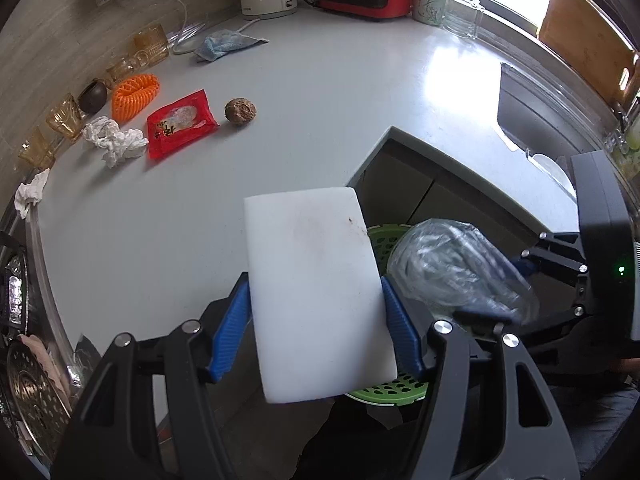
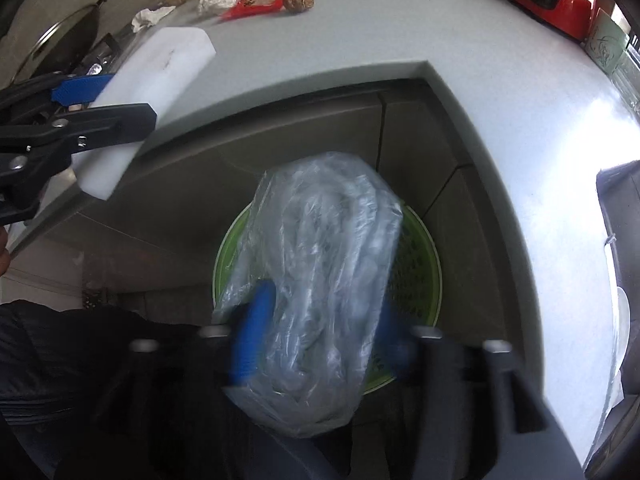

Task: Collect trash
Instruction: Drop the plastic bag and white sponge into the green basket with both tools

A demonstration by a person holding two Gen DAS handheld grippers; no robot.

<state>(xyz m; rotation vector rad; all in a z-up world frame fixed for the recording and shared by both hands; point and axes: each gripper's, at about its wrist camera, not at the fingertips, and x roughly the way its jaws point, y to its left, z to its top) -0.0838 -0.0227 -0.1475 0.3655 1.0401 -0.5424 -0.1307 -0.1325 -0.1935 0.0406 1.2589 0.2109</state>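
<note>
Left gripper (image 1: 316, 320) jaws clamping white foam block (image 1: 316, 280); right gripper (image 2: 320, 344) jaws, blurred, seemingly pinching clear plastic bag (image 2: 324, 264) over green basket (image 2: 420, 256); wrapper (image 1: 180, 124) at 10 o'clock on counter (image 1: 340, 100).

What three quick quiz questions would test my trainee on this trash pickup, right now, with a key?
1. True or false: the left gripper is shut on the white foam block.
2. What does the right gripper hold over the green basket?
A) red wrapper
B) clear plastic bag
C) blue cloth
3. Name the orange item on the counter beside the red wrapper.

Key:
1. True; its blue pads press both sides of the block.
2. B, the clear plastic bag.
3. The orange foam net, lying near the crumpled white tissue.
</note>
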